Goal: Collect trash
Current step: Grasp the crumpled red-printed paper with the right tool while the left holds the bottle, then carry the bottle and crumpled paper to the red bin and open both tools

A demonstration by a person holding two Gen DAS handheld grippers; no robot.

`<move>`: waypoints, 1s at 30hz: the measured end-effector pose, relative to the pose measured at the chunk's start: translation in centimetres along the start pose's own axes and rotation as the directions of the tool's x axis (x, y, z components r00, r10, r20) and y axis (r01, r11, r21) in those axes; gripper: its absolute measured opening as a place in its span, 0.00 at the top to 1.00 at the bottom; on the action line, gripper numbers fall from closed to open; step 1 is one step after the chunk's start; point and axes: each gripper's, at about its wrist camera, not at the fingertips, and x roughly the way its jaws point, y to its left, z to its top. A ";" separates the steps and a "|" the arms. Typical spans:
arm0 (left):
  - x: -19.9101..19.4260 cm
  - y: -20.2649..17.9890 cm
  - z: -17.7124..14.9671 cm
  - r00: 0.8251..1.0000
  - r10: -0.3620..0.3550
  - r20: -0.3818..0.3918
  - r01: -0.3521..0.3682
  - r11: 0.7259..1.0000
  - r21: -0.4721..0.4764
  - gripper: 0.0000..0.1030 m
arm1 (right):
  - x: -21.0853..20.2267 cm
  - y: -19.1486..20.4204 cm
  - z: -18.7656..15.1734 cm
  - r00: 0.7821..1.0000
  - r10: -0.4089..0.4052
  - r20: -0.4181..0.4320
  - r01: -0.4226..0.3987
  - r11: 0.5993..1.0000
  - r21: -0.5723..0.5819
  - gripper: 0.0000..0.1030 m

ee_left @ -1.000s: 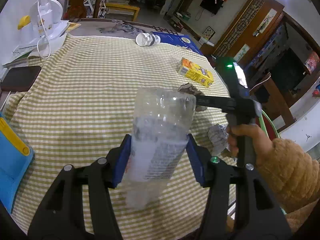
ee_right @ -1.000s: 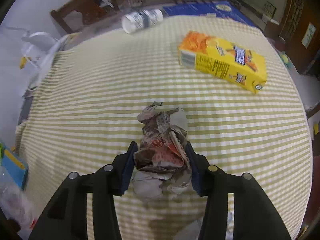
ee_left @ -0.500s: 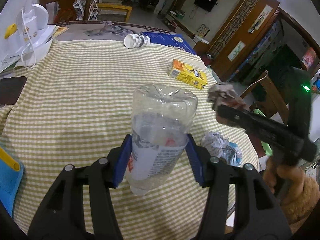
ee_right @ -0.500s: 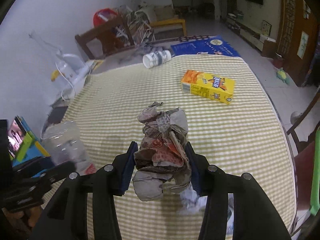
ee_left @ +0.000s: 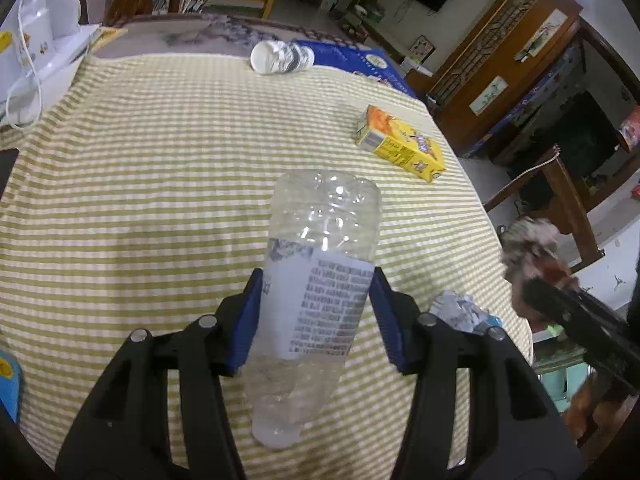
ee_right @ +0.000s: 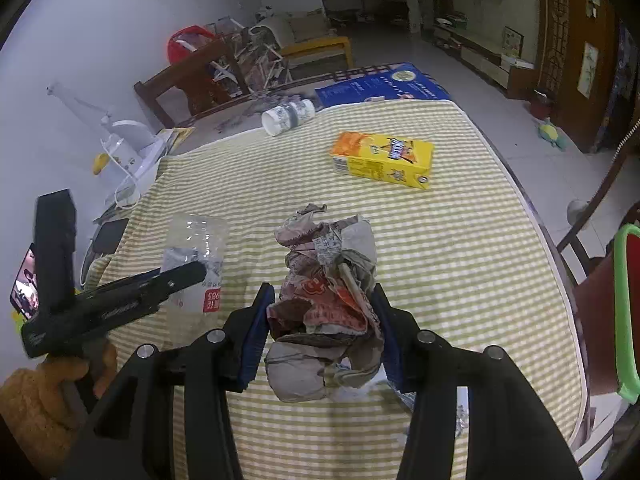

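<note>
**Both grippers loaded, held above table**

Left gripper [ee_left: 316, 320]: blue pads pinch a clear plastic bottle [ee_left: 320, 264] at its label, bottle base pointing away, cap end toward cam, off the cloth. Right gripper [ee_right: 322, 332]: pads clamp a crumpled paper wad [ee_right: 328, 300], also lifted. Below: checked tablecloth [ee_left: 160, 184]. Still on it: yellow juice carton [ee_right: 382, 158] far right, white cup [ee_right: 288, 116] on its side at far edge, small crumpled white paper [ee_left: 460, 312] near edge by left gripper.
</note>
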 end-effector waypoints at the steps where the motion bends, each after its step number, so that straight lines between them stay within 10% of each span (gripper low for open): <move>1: 0.3 0.0 0.0 1.000 0.002 -0.002 -0.002 1.000 -0.004 0.51 | -0.2 -0.3 -0.1 1.000 -0.003 0.001 0.003 1.000 0.005 0.54; 30: -4.8 -12.9 1.0 0.965 -0.090 0.248 0.098 0.995 -0.022 0.53 | -5.6 -9.4 1.8 0.988 0.062 0.140 -0.058 0.998 -0.032 0.54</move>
